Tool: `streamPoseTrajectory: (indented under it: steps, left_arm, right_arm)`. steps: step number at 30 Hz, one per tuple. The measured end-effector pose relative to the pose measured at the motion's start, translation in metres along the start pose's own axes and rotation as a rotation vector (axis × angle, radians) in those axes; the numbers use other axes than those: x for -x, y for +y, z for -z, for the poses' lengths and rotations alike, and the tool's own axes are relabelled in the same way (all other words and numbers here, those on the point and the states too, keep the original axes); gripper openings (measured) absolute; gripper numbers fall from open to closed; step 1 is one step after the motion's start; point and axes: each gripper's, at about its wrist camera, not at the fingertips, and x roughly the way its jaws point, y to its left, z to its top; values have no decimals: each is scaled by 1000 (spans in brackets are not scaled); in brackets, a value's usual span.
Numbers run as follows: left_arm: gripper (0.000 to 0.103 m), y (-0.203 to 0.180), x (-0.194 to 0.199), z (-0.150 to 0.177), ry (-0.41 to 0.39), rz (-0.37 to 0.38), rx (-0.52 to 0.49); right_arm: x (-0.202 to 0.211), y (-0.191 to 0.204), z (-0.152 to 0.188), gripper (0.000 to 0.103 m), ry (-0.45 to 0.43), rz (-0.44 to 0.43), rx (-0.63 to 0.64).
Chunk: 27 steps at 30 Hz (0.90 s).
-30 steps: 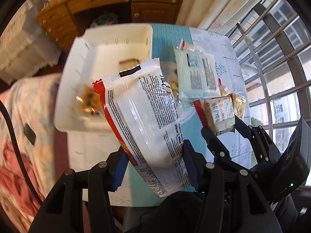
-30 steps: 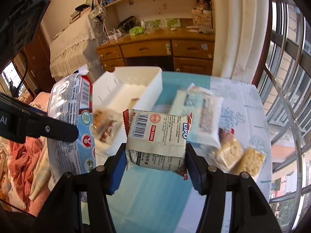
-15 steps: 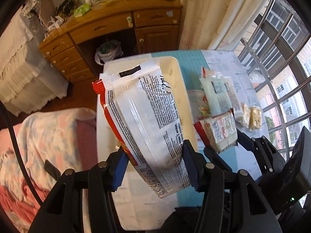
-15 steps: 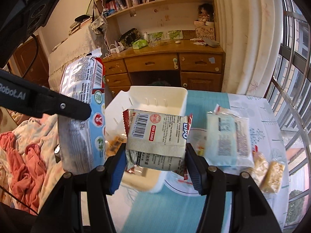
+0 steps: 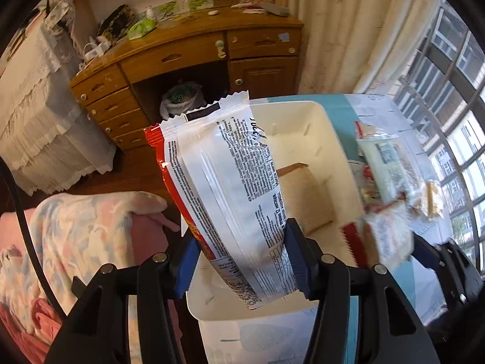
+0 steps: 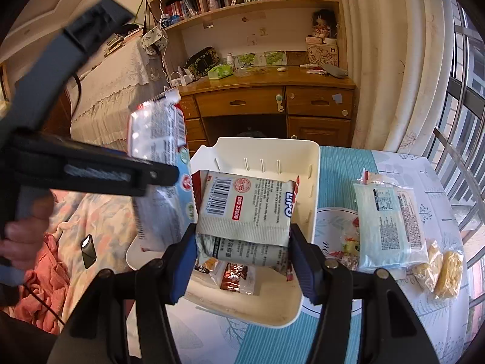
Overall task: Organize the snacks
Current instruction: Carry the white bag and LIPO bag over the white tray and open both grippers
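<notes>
Snacks, two in hand, the rest on the desk. White plastic bin (image 6: 313,182): a few packets inside. Tall white-and-red foil bag (image 5: 224,188): clamped in the left gripper (image 5: 239,261) jaws, above the bin. Flat grey packet with barcode (image 6: 245,209): clamped in the right gripper (image 6: 242,261) jaws, over the bin. Step judged: delivery; next, lower and release.

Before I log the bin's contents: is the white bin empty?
Not empty. The white bin already holds small wrapped snacks near its front, and the left wrist view shows a tan packet on its floor.
</notes>
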Motion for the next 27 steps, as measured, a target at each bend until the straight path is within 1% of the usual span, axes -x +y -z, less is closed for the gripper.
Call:
streamPoseTrajectory:
  steps: [1, 2, 3, 4, 5, 6, 7, 12, 15, 19, 27]
  left_arm:
    - [56, 0, -4, 0, -2, -7, 4]
    - [61, 1, -5, 0, -16, -19, 8]
    - [77, 1, -4, -1, -36, -27, 12]
    - [88, 1, -2, -2, -57, -29, 18]
    - [89, 2, 1, -3, -84, -25, 24]
    - [89, 2, 6, -5, -114, -17, 28]
    - [90, 1, 10, -6, -125, -11, 28]
    - [90, -1, 20, -9, -145, 25, 64]
    - [90, -2, 24, -7, -143, 43, 86]
    - [90, -9, 30, -4, -124, 86, 116]
    - [90, -37, 37, -4, -95, 161, 152]
  right_arm:
    - [-1, 1, 0, 61, -1, 9, -2]
    - [-2, 2, 1, 64, 8, 15, -1]
    - [-4, 3, 1, 72, 21, 23, 1]
    - [-6, 4, 1, 76, 29, 33, 2]
    - [-6, 5, 2, 79, 28, 42, 0]
    - [-6, 5, 4, 79, 28, 41, -3]
    - [-6, 4, 4, 79, 29, 37, -6]
    - [-2, 3, 4, 80, 29, 44, -5]
    - [4, 0, 3, 80, 25, 52, -1]
    - [12, -10, 4, 80, 26, 70, -8]
    - [34, -48, 11, 80, 40, 111, -48]
